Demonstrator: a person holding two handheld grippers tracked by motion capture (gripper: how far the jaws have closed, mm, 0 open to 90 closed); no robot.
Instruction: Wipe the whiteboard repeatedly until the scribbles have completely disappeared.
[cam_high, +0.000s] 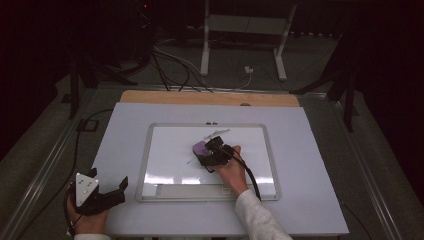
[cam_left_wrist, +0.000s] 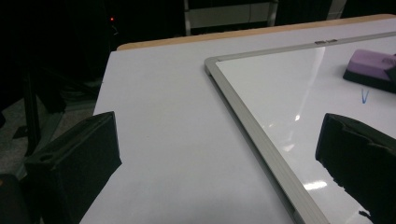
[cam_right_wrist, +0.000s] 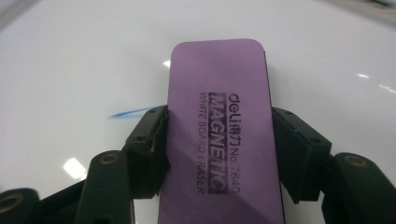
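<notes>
From the high view, a whiteboard (cam_high: 150, 150) lies flat on a pale table (cam_high: 310, 200). The person's right gripper (cam_high: 212, 150) rests near the board's middle, clamped on a purple eraser (cam_high: 200, 148), with a faint blue mark (cam_high: 190, 162) just beside it. The left gripper (cam_high: 112, 192) sits idle off the board's near left corner, jaws spread with nothing between them. In the left gripper view, its two black jaws stand wide apart over the table and the board's frame (cam_left_wrist: 254, 128); farther off lie the eraser (cam_left_wrist: 369, 65) and a small blue tick (cam_left_wrist: 364, 95). In the right gripper view, the jaws squeeze the eraser (cam_right_wrist: 219, 116) by its long sides, about a third open, with a blue stroke (cam_right_wrist: 130, 113) just left of it. The label reads "deli", "MAGNETIC", "WHITE BOARD ERASER", "No. 7840". The step appears to be wiping; next likely means sliding the eraser sideways over the stroke, pressed flat.
</notes>
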